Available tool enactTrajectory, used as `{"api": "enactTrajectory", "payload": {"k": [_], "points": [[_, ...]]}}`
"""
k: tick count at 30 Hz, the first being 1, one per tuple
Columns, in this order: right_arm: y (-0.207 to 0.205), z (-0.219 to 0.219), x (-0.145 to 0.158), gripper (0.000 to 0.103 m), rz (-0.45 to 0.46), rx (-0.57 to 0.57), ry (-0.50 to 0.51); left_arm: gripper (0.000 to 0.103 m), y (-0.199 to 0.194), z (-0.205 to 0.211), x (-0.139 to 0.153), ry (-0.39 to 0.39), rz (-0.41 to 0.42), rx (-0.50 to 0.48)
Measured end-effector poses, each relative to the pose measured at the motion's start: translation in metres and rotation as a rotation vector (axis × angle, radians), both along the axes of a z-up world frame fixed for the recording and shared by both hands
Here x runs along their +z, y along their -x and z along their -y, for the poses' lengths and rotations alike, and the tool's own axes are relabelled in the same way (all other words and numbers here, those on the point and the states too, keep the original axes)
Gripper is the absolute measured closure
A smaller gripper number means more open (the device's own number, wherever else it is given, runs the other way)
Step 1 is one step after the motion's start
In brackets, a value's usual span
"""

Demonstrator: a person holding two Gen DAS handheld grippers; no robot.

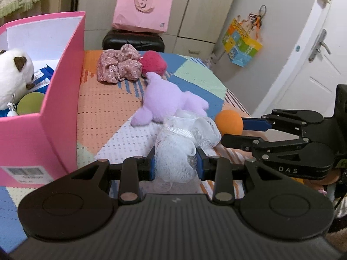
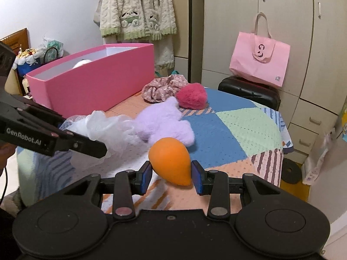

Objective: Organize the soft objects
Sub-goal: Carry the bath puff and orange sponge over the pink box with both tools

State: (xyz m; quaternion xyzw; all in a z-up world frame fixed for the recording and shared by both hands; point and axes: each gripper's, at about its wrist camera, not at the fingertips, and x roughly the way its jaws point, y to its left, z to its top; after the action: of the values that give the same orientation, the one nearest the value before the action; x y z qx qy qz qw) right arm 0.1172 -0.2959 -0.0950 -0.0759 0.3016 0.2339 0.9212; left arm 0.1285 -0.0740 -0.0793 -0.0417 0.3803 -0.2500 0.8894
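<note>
Two handheld black grippers work over a table covered by one patchwork cloth (image 2: pixel 234 130) of orange, blue, green and white blocks.

The left gripper (image 1: pixel 175 162) has its two blue-padded fingers clamped on one white mesh bath puff (image 1: pixel 184 145), which bulges out above and below the pads and is held just above the cloth. The right gripper (image 2: pixel 171 173) has its pads pressed against one orange egg-shaped sponge (image 2: pixel 170 160), the narrow end pointing toward the camera. In the left wrist view the right gripper's fingers reach in from the right with the sponge at their tips, just beside the puff.

Three soft things lie loose on the cloth. One lilac plush toy (image 1: pixel 167 99) sprawls in the middle, just behind the puff. One fuzzy deep-pink heart (image 1: pixel 155 61) touches the plush's far end. One floral pink scrunchie (image 1: pixel 118 66) sits beside the heart, toward the box.

One open pink box (image 1: pixel 63 91) with a white inside stands on the left of the table. Inside it are one white plush animal with brown ears (image 1: pixel 13 75) and one green ball (image 1: pixel 30 104); blue printed paper lies under them.

Behind the table, one pink shopping bag (image 2: pixel 260 61) rests on one black case (image 2: pixel 249 93) in front of beige cupboards. One cream knitted garment (image 2: pixel 136 8) hangs on the wall, and one colourful bag (image 1: pixel 241 42) hangs near a white door.
</note>
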Motion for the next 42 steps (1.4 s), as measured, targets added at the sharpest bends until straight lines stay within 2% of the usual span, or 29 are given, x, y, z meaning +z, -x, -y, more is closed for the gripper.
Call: {"api": "enactTrajectory", "payload": {"k": [5, 12, 17, 21, 26, 30, 35, 42], "points": [[0.017, -0.01, 0.01, 0.059, -0.019, 0.012, -0.014, 0.07, 0.017, -0.009, 0.011, -0.03, 0.012, 0.012], [0.045, -0.025, 0.022, 0.059, -0.115, 0.094, -0.148, 0.07, 0.042, -0.036, 0.022, 0.025, -0.031, 0.017], [0.057, -0.04, 0.033, 0.059, -0.13, 0.13, -0.194, 0.07, 0.064, -0.059, 0.042, 0.077, -0.04, -0.015], [0.062, -0.056, 0.045, 0.059, -0.122, 0.17, -0.207, 0.07, 0.078, -0.07, 0.062, 0.039, 0.009, -0.016], [0.062, -0.079, 0.066, 0.059, -0.065, 0.218, -0.191, 0.07, 0.083, -0.091, 0.088, -0.019, 0.092, 0.016], [0.057, -0.101, 0.083, 0.059, -0.004, 0.25, -0.182, 0.07, 0.079, -0.112, 0.1, -0.021, 0.153, 0.062], [0.04, -0.129, 0.099, 0.059, 0.066, 0.275, -0.175, 0.07, 0.064, -0.135, 0.106, 0.01, 0.198, 0.129], [0.009, -0.164, 0.111, 0.059, 0.137, 0.299, -0.09, 0.07, 0.026, -0.147, 0.109, -0.033, 0.217, 0.158]]}}
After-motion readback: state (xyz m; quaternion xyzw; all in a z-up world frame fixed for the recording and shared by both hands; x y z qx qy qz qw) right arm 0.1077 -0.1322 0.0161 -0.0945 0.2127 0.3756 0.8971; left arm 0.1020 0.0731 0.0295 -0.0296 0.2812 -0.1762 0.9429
